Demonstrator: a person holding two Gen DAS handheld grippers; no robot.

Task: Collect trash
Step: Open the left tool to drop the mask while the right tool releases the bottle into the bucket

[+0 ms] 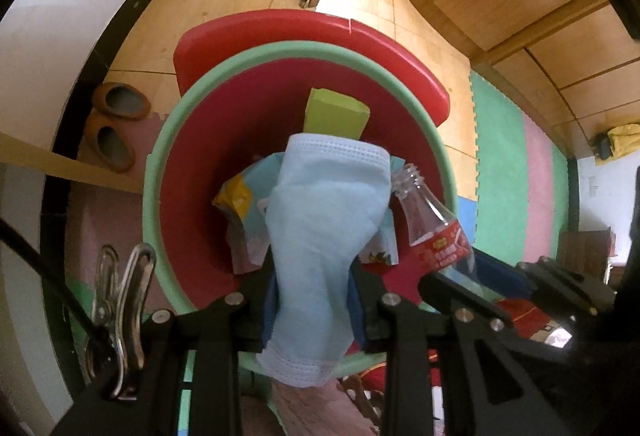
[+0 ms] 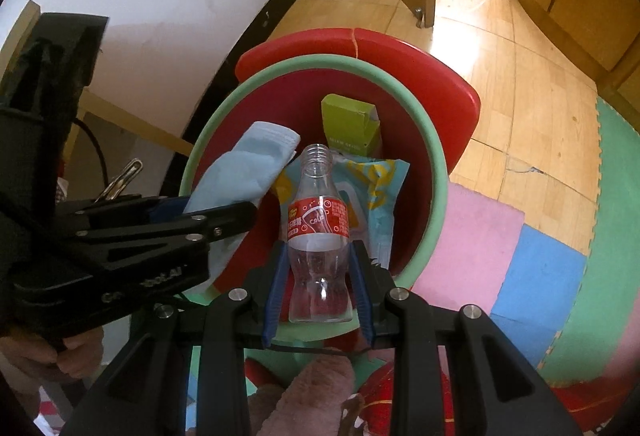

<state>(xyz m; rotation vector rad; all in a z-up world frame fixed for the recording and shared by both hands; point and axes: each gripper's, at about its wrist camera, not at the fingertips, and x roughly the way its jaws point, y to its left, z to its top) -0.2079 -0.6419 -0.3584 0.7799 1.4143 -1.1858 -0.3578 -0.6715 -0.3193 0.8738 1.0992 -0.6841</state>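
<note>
Both claws are held over the green-rimmed red bin [image 2: 434,172]. Pinched between the left gripper [image 1: 312,276] pads is a light blue face mask [image 1: 328,220]; an empty clear cola bottle [image 2: 320,232] is clamped upright by the right gripper [image 2: 320,276]. Inside the bin, a green carton [image 2: 352,124] and a snack wrapper [image 2: 380,188] are seen.

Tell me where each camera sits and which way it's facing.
Left wrist: rides the left claw, looking steeply down into the bin; its fingers pinch a face mask, and the right claw's bottle shows alongside.
Right wrist: rides the right claw, also looking down into the bin; its fingers clamp the bottle, and the left claw and a hand show beside it.
Shared: bin, mask, bottle, green box, snack bag.
</note>
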